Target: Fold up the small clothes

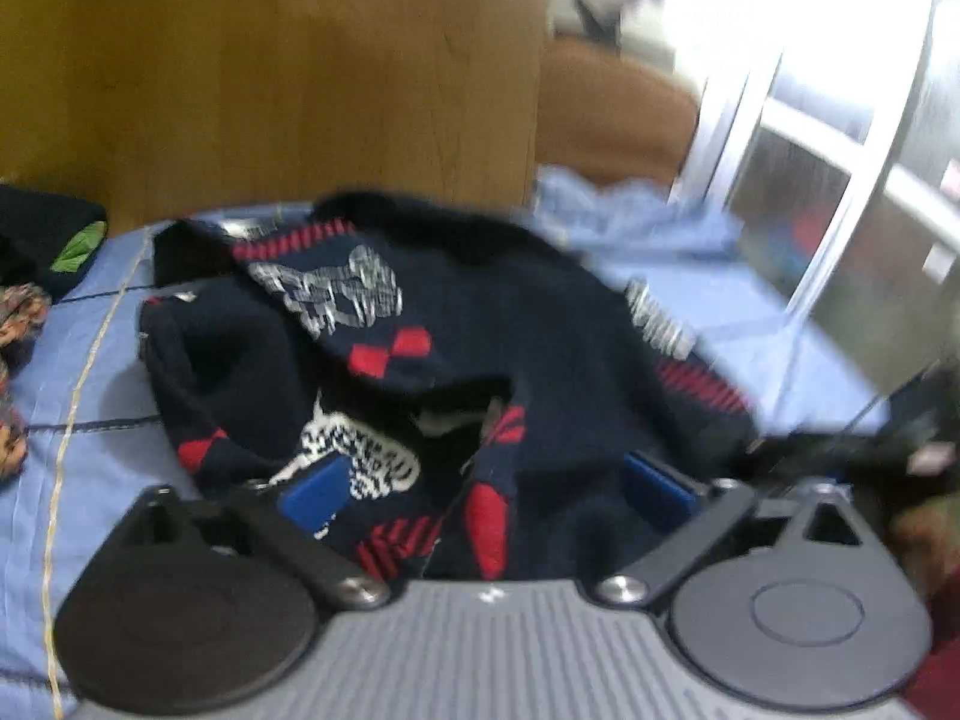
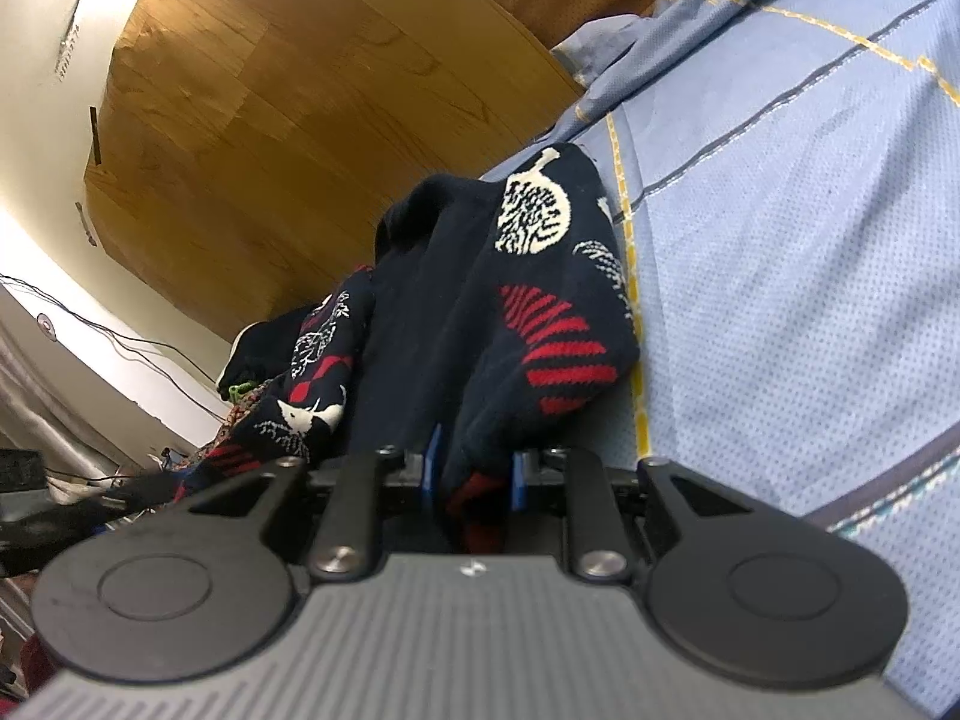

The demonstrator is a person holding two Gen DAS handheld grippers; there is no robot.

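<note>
My right gripper (image 2: 473,474) has its fingers clamped on the navy sweater (image 2: 540,300). Left gripper (image 1: 486,486) sits wide open around the sweater's crumpled fabric on the blue bedsheet (image 1: 108,438), gripping nothing.

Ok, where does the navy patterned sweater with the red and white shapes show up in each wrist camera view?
Left wrist view: the navy sweater fills the centre, crumpled on the blue bedsheet, between the wide-open fingers of the left gripper.
Right wrist view: the same sweater runs up the centre, its near edge pinched in the right gripper.
Shared landmark: the wooden panel behind the sweater.
</note>
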